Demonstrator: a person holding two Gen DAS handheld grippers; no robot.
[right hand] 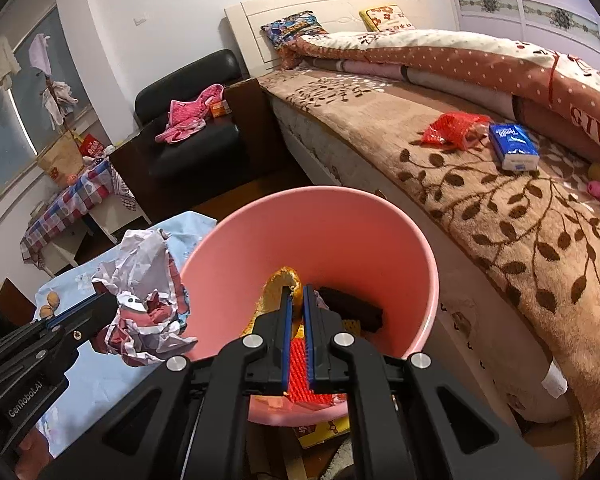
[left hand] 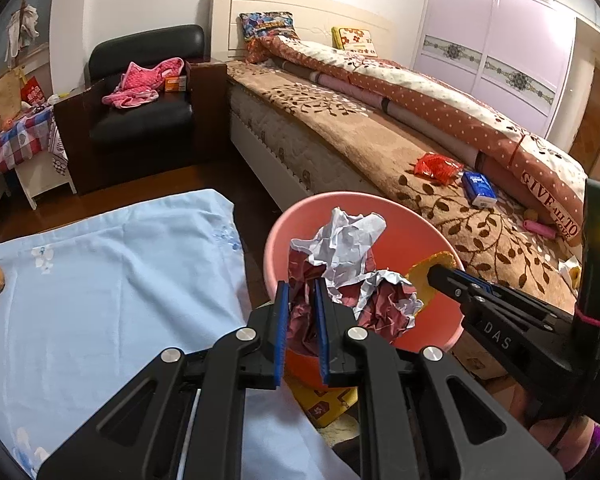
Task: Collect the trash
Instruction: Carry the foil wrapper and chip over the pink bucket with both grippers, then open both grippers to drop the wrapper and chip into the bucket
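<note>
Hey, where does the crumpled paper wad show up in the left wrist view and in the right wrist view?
Left wrist view: the crumpled paper wad sits at centre, clamped in the left tongs, over the pink bin.
Right wrist view: the wad is at lower left, just outside the bin's left rim.
Shared landmark: the blue tissue pack on the bed.
</note>
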